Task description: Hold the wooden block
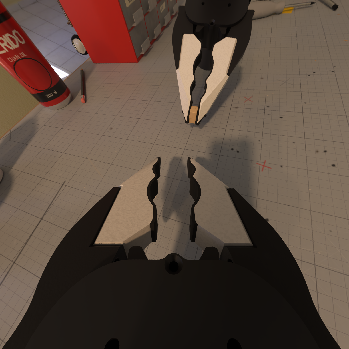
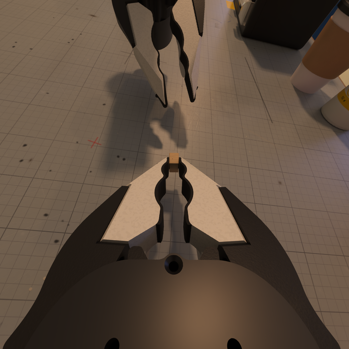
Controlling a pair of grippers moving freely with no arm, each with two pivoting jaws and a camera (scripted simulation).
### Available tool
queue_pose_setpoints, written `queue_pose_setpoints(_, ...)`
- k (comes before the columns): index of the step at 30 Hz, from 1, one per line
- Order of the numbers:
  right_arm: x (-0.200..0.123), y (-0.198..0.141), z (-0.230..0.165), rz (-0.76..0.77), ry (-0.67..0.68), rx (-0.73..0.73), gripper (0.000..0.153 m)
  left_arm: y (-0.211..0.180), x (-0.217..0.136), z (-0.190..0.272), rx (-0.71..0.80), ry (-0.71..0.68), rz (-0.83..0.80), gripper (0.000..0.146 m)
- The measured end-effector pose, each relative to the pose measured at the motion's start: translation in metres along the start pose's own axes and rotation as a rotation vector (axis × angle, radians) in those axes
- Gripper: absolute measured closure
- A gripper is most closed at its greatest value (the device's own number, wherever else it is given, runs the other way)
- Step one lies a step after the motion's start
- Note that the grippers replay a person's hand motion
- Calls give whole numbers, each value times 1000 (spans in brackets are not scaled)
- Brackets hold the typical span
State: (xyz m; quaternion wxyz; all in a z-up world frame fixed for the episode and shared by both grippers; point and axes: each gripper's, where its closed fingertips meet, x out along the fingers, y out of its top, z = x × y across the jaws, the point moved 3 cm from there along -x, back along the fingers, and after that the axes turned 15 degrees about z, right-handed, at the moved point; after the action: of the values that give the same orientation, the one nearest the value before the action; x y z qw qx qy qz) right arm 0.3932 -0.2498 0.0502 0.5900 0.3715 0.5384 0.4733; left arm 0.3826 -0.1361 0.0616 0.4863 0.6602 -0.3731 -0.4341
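Note:
A small light wooden block (image 2: 173, 162) sits pinched between the tips of my right gripper (image 2: 173, 160), which is shut on it just above the grey grid mat. The same block (image 1: 193, 114) and right gripper (image 1: 192, 120) show ahead in the left wrist view. My left gripper (image 1: 173, 160) is open and empty, hovering above the mat, facing the right one with a gap between them. It also shows in the right wrist view (image 2: 178, 103), tips apart, beyond the block.
A red oil can (image 1: 32, 64), a pencil (image 1: 83, 86) and a red drawer cabinet (image 1: 113, 28) stand at the left. A paper coffee cup (image 2: 324, 54), a white container (image 2: 338, 111) and a black box (image 2: 287, 20) stand at the right. Red crosses (image 1: 263, 165) mark the mat.

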Motion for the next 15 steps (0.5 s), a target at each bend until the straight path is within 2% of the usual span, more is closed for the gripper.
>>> queue_pose_setpoints(7,-2,-1,8,2,-44,139,144,6,-6,-11,-26,64,76,119)
queue_pose_setpoints(10,-7,-1,17,29,-90,261,144,8,-10,-16,-33,105,109,119)
queue_pose_setpoints(15,-20,5,32,170,-135,516,144,12,-13,-20,-16,137,138,121)
